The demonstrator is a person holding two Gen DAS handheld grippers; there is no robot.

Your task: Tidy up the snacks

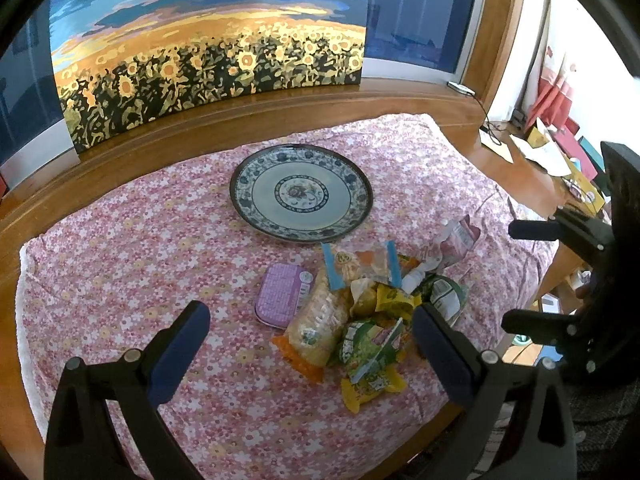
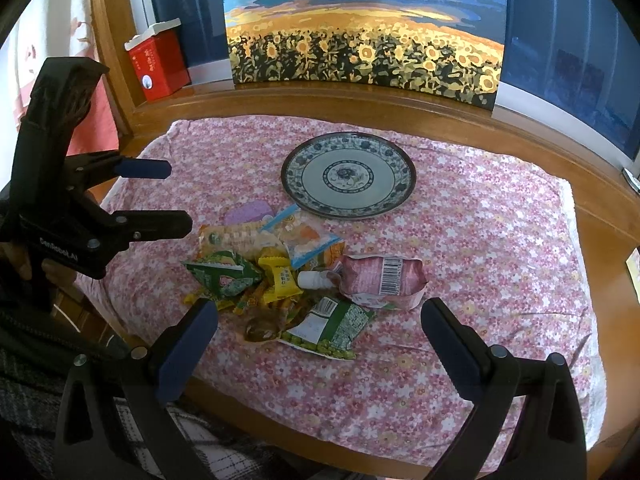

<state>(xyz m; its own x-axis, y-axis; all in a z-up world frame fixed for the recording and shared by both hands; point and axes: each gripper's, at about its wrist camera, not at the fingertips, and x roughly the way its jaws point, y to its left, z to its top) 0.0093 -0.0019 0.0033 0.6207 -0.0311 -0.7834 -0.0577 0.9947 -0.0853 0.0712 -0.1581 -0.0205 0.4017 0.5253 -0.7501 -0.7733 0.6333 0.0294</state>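
Observation:
A heap of snack packets (image 1: 360, 312) (image 2: 280, 272) lies on the pink floral cloth, just in front of an empty blue-and-white plate (image 1: 301, 192) (image 2: 348, 175). The heap holds a purple tin (image 1: 282, 294), a pale wafer bag (image 1: 318, 330), green packets (image 2: 222, 278), yellow sweets (image 2: 280, 276), a pink pouch (image 2: 382, 280) and a green pea packet (image 2: 332, 328). My left gripper (image 1: 310, 334) hovers open above the near left side of the heap. My right gripper (image 2: 318, 330) hangs open over its near right side. Neither holds anything.
A sunflower painting (image 1: 208, 68) leans on the wooden ledge behind the plate. A red box (image 2: 158, 64) stands at the ledge's left end. Papers and boxes (image 1: 560, 152) clutter the wooden surface to the right. The pink cloth (image 2: 500, 240) covers the table.

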